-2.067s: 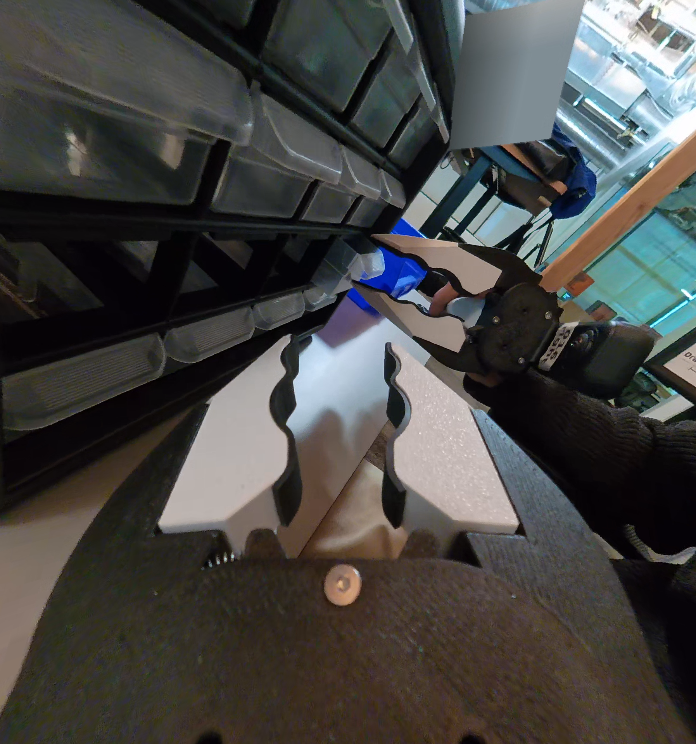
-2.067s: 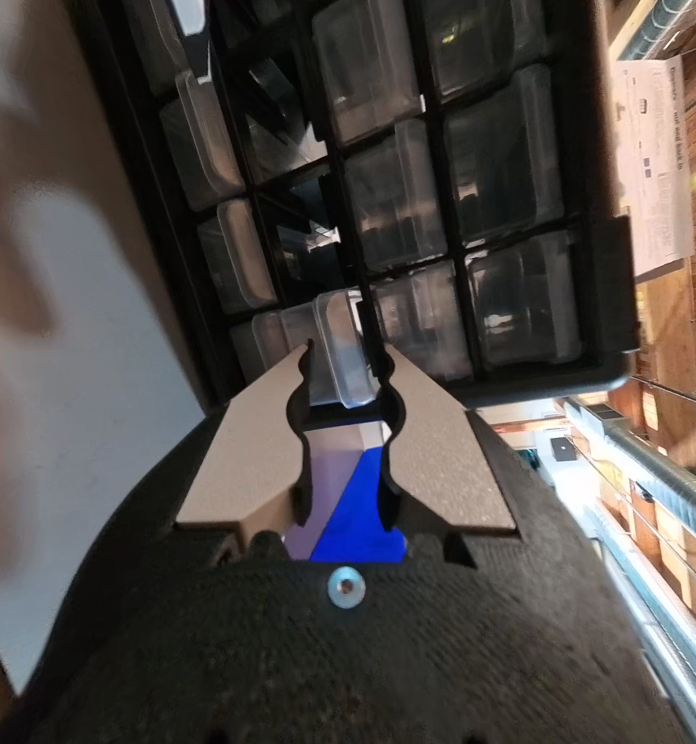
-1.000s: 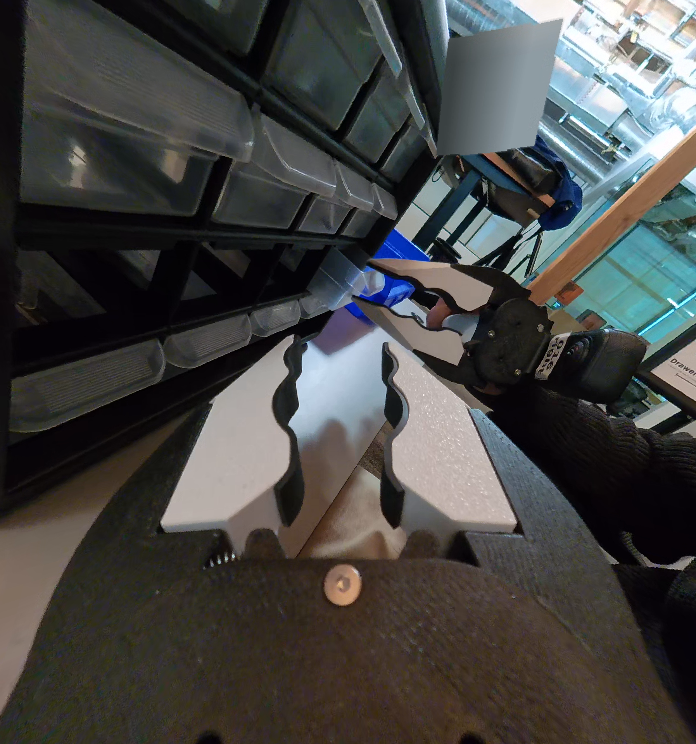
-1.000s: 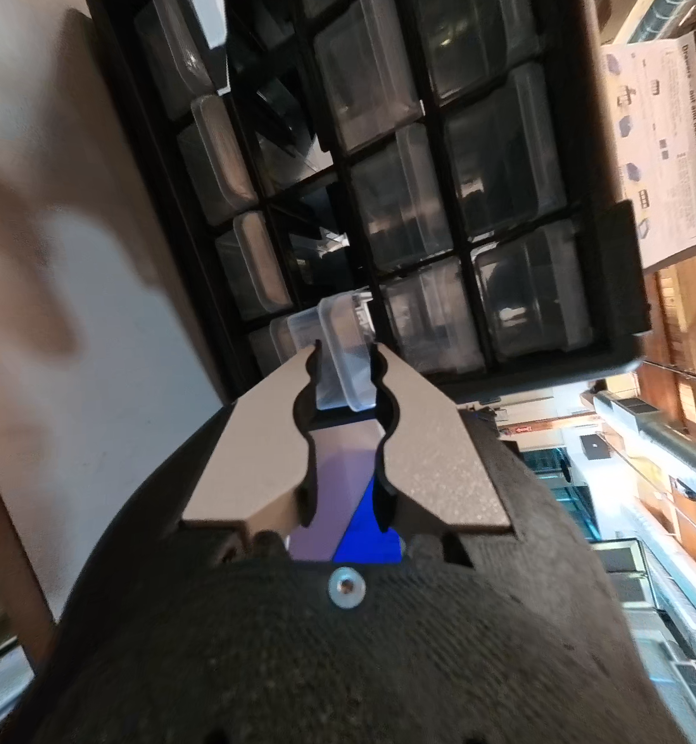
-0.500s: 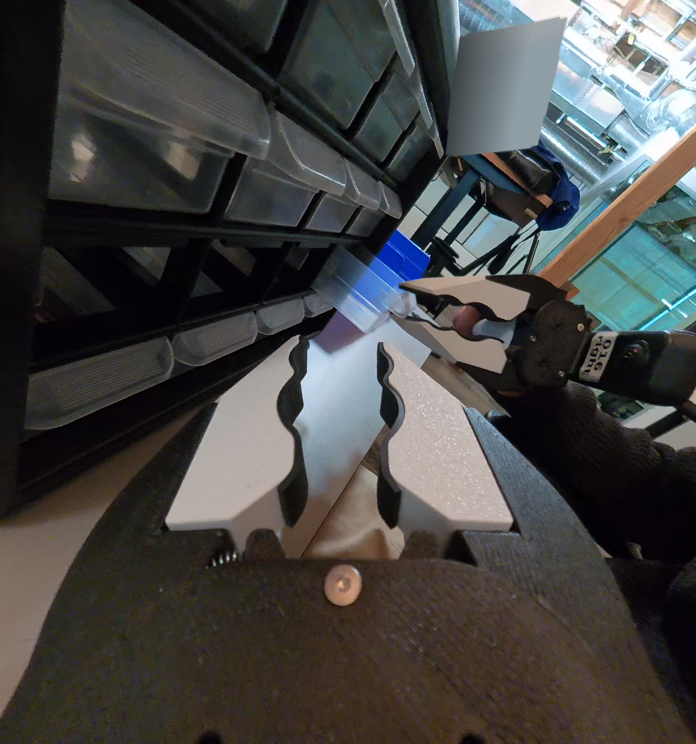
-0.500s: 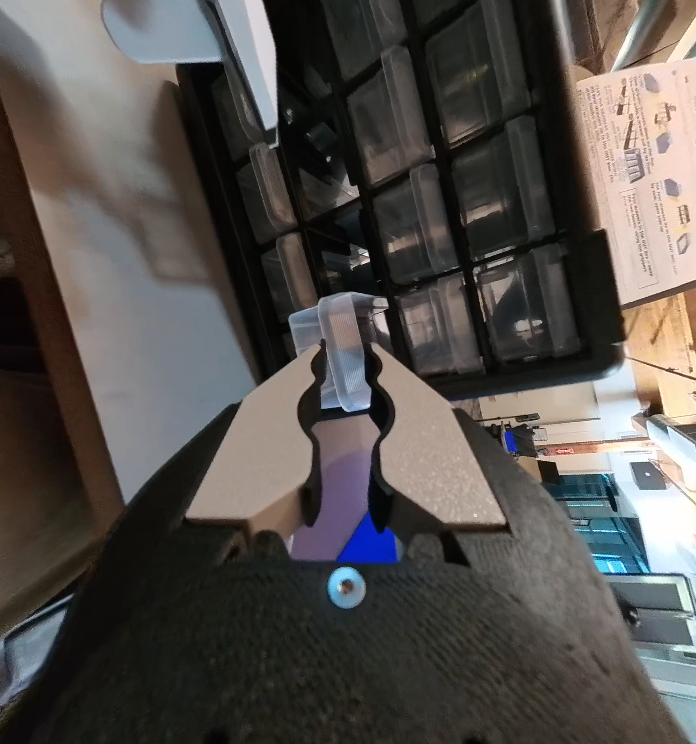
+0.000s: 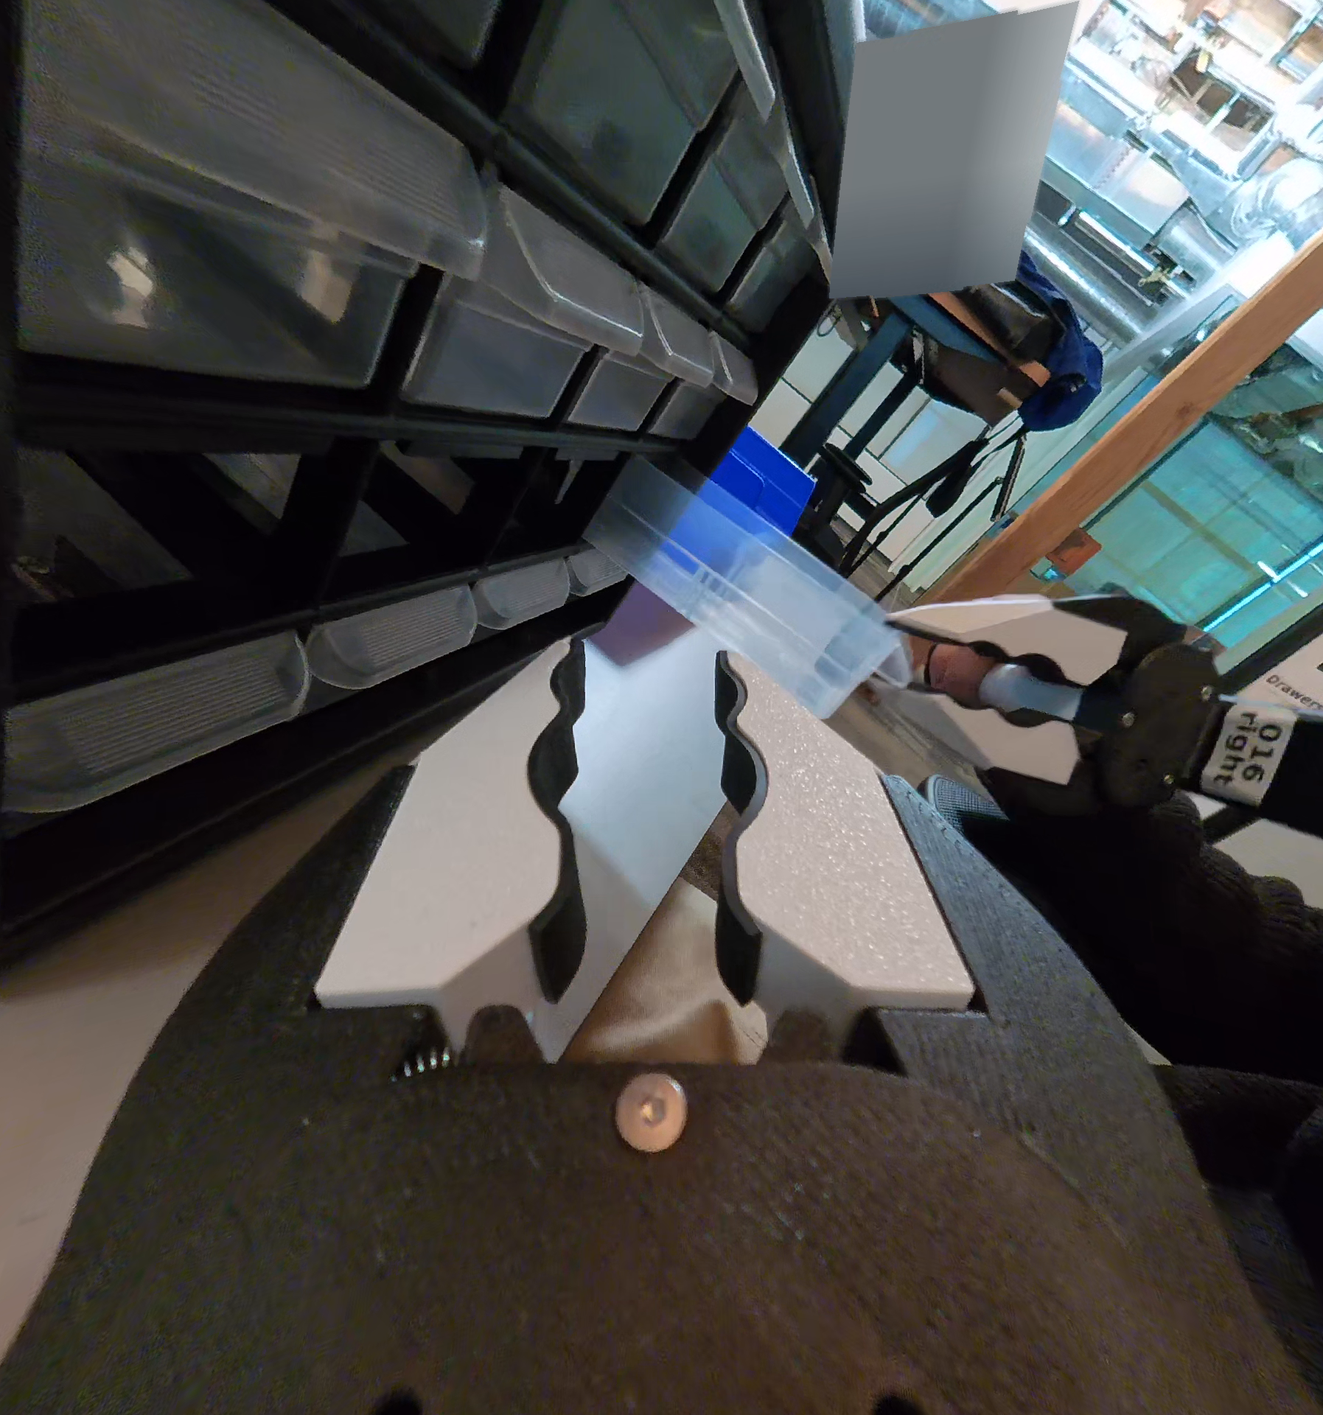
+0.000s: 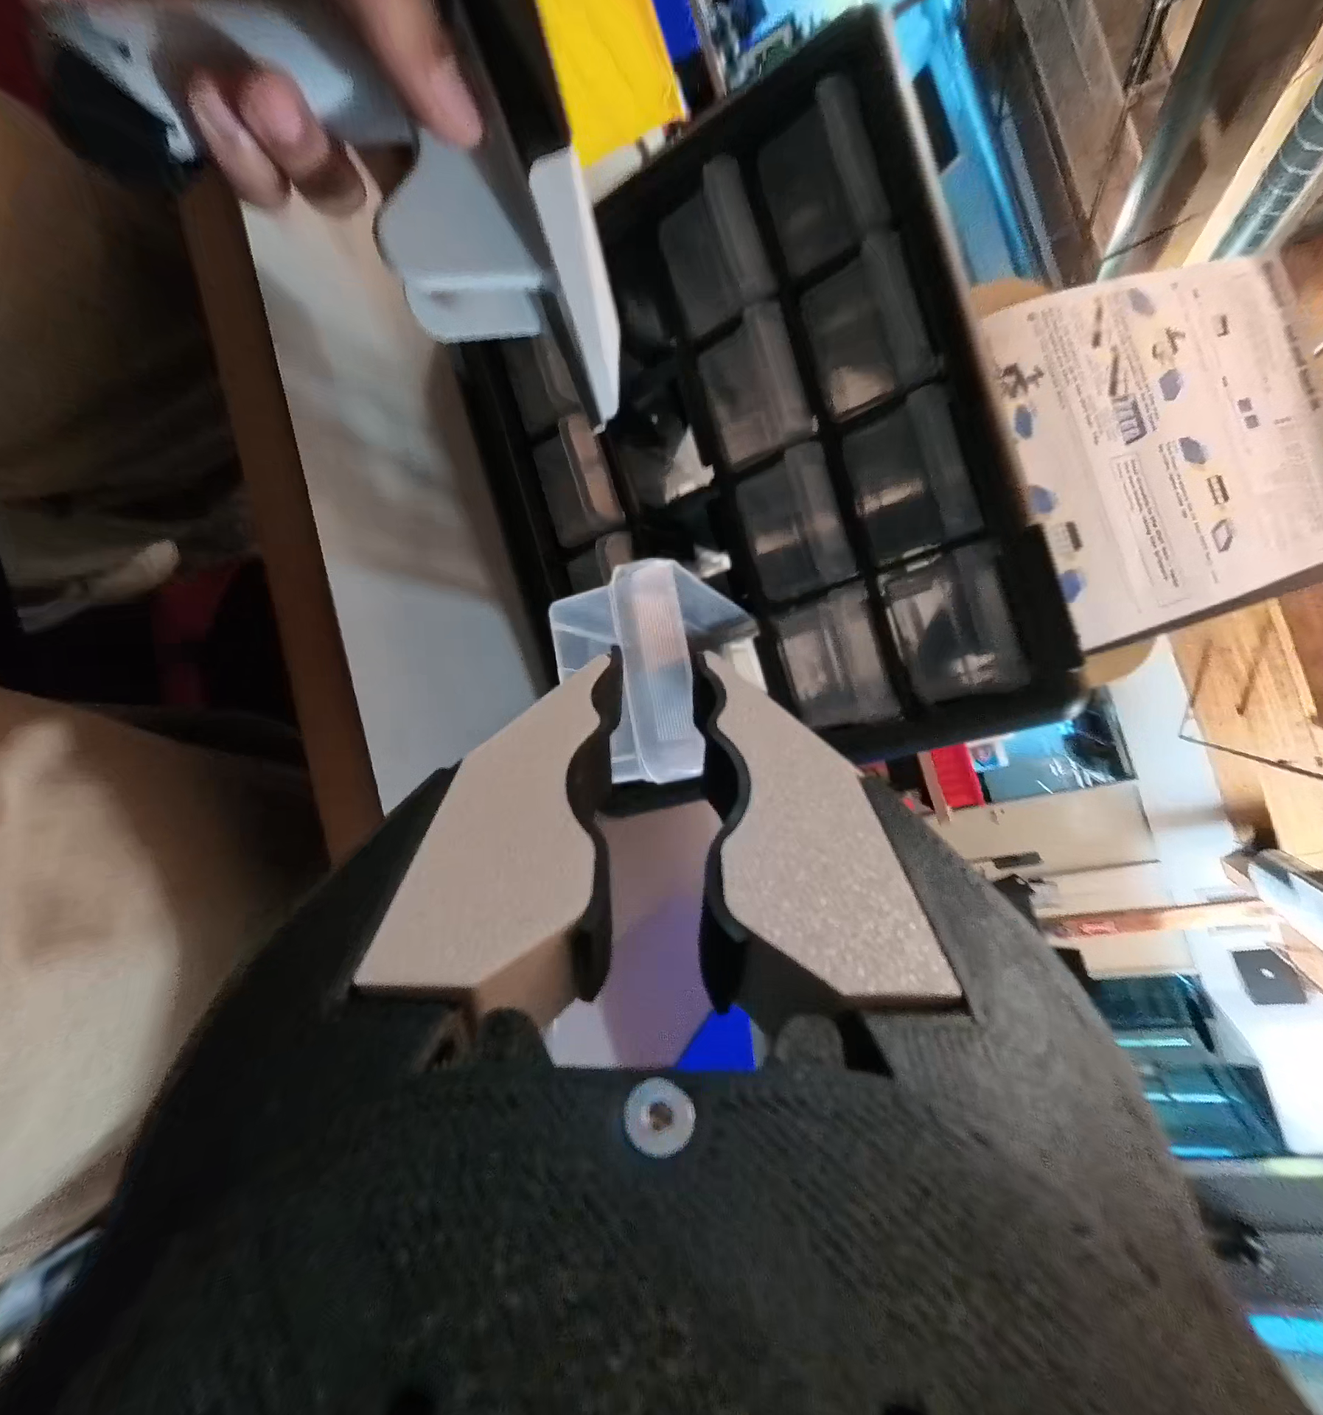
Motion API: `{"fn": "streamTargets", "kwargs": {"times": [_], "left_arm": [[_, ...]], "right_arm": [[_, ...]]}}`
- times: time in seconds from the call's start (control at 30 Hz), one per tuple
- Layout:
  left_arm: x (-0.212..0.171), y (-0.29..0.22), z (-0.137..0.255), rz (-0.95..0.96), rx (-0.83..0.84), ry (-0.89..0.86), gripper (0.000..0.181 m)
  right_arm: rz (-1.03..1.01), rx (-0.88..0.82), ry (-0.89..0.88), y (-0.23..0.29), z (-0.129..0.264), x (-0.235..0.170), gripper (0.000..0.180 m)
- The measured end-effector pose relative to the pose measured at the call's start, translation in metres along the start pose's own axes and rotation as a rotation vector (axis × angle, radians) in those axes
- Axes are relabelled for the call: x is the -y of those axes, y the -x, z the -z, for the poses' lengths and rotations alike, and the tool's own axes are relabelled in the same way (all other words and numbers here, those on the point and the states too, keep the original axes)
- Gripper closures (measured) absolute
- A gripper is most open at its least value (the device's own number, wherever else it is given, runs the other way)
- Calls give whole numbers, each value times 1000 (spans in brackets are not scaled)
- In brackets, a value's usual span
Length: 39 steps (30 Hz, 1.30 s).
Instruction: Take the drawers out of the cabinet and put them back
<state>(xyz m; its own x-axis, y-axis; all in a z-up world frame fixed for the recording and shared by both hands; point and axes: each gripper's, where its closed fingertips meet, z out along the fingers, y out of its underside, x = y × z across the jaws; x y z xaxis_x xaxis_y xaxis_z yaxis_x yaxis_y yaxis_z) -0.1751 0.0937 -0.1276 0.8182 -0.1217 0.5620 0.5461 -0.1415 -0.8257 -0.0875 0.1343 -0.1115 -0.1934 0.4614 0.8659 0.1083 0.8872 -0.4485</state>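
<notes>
Right claw (image 8: 654,674) clenched on the front handle lip of a clear drawer (image 8: 646,651), drawer held in the air just off the black cabinet (image 8: 834,475), bottom-row end. In the left wrist view the drawer (image 7: 750,605) tilts down toward the right claw (image 7: 899,651). Left claw (image 7: 646,666) released, nothing between its fingers, low over the white counter (image 7: 635,735) beside the cabinet (image 7: 260,429).

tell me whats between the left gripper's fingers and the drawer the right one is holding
Nothing solid. In the left wrist view the open left gripper looks across bare white tabletop toward the clear drawer, which the right gripper holds above it.
</notes>
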Motion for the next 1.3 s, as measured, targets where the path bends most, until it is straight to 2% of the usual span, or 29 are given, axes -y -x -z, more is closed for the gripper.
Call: {"fn": "streamTargets", "kwargs": {"times": [0.03, 0.33, 0.57, 0.67, 0.83, 1.03, 1.17, 1.3], "left_arm": [[-1, -1, 0, -1, 0, 2, 149], [-1, -1, 0, 1, 6, 1, 150], [-2, -3, -1, 0, 6, 0, 150], [-3, -3, -1, 1, 4, 5, 150], [-2, -4, 0, 2, 5, 0, 150], [-2, -4, 0, 30, -5, -2, 150], [-2, -6, -1, 25, -10, 0, 150], [-4, -8, -2, 18, -13, 6, 150]], "right_arm": [[-22, 8, -28, -3, 3, 5, 163], [-172, 10, -112, -38, 13, 21, 162], [-182, -78, -127, -78, 23, 19, 177], [-300, -81, -52, -87, 14, -5, 179], [-322, -100, 31, -80, 9, -32, 179], [-400, -221, 64, -131, 49, -51, 179], [-392, -369, 185, -177, 84, -89, 179], [-340, -465, 304, -204, 100, -134, 179]]}}
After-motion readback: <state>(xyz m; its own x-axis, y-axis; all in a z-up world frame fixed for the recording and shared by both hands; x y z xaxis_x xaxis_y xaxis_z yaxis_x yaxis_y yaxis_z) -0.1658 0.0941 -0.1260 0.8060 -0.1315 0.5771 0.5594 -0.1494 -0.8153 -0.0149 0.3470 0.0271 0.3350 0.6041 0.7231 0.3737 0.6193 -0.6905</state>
